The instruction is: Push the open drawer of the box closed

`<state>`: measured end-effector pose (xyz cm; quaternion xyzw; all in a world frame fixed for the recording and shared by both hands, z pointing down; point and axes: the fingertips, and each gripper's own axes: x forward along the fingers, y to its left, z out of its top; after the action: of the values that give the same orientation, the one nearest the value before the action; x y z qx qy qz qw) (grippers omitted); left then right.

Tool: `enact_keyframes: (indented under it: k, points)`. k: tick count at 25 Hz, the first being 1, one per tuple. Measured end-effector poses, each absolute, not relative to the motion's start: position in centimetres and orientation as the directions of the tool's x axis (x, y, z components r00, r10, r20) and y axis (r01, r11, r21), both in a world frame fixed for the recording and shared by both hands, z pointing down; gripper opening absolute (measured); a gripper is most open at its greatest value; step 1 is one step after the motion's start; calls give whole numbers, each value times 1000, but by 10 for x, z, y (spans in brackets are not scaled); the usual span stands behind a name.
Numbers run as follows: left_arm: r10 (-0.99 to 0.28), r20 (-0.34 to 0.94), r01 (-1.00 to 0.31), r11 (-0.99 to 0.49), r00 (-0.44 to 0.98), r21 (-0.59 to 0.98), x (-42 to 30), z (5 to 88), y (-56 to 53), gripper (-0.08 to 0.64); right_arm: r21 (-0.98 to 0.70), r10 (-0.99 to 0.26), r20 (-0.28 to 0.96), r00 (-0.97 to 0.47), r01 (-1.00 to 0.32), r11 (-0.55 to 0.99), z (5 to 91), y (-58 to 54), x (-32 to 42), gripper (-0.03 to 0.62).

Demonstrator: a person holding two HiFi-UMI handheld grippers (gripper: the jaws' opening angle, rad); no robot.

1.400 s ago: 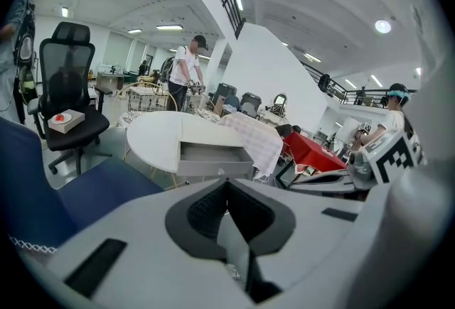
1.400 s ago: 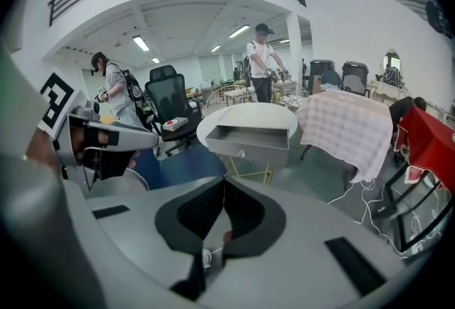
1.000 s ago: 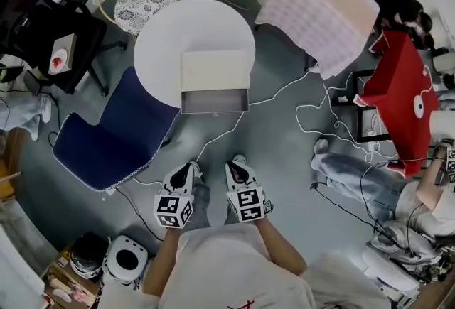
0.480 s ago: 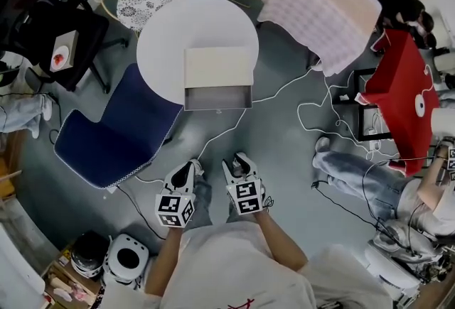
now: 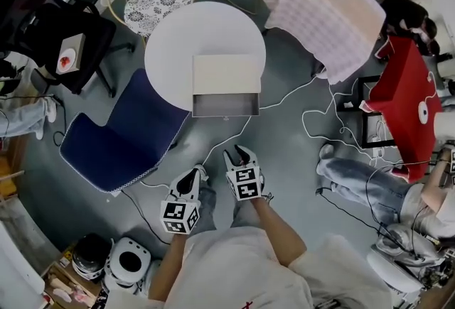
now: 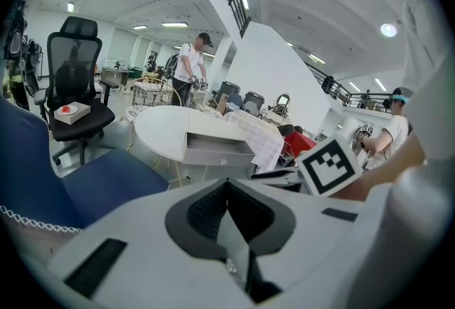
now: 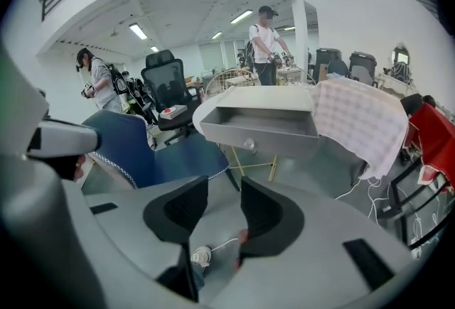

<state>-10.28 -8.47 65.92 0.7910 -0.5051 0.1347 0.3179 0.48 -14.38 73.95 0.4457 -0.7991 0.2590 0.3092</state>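
A cream box (image 5: 222,74) sits on the round white table (image 5: 178,38), its grey drawer (image 5: 225,104) pulled out toward me past the table's edge. Both grippers hang over the floor, well short of the drawer. My right gripper (image 5: 240,154) stands open; its jaws have just been opening and nothing is between them. My left gripper (image 5: 192,175) sits lower left, its pads together. In the right gripper view the drawer (image 7: 266,131) and its knob (image 7: 249,145) lie ahead of the open right gripper (image 7: 222,190). The left gripper (image 6: 227,183) sees the drawer (image 6: 217,153) farther off.
A blue chair (image 5: 121,133) stands left of the drawer, partly under the table. White cables (image 5: 320,116) trail across the floor at the right. A checked cloth (image 5: 327,9), a red cloth (image 5: 405,101) and a seated person (image 5: 370,187) are further right. My feet are under the grippers.
My right gripper has gone from shut to open and has moved forward toward the table. The left gripper has stayed about where it was. The table sits nearer in the head view.
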Motion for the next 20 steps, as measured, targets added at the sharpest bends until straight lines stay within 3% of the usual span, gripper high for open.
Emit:
enact_keyframes:
  k: [20]
  points:
    - [-714,556,-897,-247,425,367,-118,665,-78,12,-102,-554,762,-336,-906,410,785,-240,-5,135]
